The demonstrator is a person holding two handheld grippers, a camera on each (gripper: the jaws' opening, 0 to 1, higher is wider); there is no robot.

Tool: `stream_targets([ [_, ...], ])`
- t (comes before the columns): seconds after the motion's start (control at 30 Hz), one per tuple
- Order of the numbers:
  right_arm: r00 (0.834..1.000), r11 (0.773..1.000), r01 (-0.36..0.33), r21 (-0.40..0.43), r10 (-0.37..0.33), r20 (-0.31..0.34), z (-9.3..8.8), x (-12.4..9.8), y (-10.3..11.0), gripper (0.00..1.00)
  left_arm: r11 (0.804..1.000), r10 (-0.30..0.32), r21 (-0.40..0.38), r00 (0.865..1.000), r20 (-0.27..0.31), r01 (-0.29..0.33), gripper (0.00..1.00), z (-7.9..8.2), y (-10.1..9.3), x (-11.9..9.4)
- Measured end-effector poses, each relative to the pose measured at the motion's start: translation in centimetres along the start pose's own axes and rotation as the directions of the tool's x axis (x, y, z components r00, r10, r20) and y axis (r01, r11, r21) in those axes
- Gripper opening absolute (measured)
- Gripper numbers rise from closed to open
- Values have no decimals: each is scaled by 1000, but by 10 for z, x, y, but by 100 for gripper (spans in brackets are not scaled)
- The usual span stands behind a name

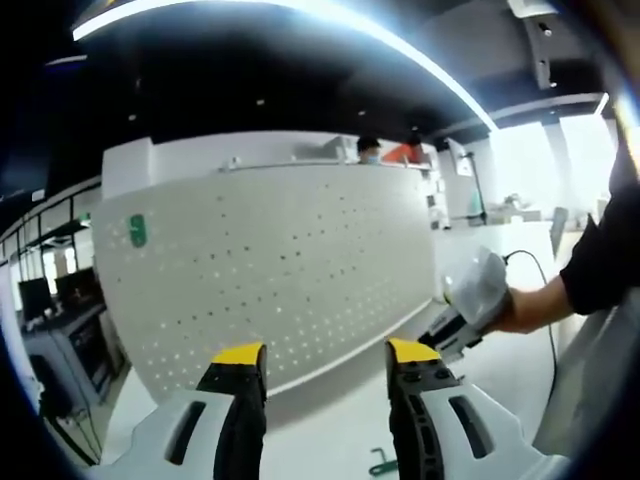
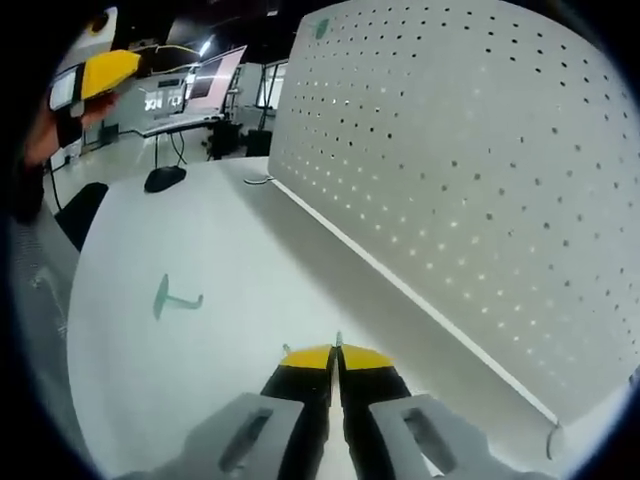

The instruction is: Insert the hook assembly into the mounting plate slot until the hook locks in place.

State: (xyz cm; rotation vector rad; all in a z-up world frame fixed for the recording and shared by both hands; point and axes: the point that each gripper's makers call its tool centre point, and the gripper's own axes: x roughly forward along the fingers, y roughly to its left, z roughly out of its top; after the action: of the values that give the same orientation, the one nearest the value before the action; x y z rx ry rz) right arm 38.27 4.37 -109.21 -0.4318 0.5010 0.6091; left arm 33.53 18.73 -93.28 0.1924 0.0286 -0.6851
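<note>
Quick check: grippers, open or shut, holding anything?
Left gripper: open, empty.
Right gripper: shut, holding nothing visible.

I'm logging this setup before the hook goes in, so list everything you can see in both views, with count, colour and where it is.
Pegboard panel: one, white with rows of small holes, standing upright along the back of the table.
Green tag: one, green, on the panel's upper corner.
Hook: one, pale green, lying loose on the table, apart from the panel.
Table: one, white, under the panel.
Desks with monitors: several, dark, in the background behind the table.
Left gripper: one, black jaws with yellow tips, jaws apart, nothing between them, facing the panel.
Right gripper: one, black jaws with yellow tips, jaws together, over the table near the panel's base.
Person's hand: one, dark sleeve, holding the right gripper.
</note>
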Motion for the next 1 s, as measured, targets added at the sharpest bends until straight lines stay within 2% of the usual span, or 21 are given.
stream_targets([
  [0.4, 1000, 1000, -20, -3, 20, 2, 2, 1, 5, 0, 1000, -1, 2, 1000, -4, 1, 48, -1, 0, 0],
  [0.6, 1000, 998, -17, -57, 16, -13, -1, 3, 9, 0, 1000, -3, 6, 1000, -3, 3, 47, 0, 0, -1],
  [0.8, 999, 989, -26, -148, 23, -24, 3, 4, 18, 0, 1000, -2, 7, 1000, 2, 2, 47, 1, 0, -1],
  [1.0, 999, 986, -31, -166, 26, -31, 1, 7, 19, 0, 1000, -6, 6, 1000, 1, 6, 47, 0, -1, -1],
])
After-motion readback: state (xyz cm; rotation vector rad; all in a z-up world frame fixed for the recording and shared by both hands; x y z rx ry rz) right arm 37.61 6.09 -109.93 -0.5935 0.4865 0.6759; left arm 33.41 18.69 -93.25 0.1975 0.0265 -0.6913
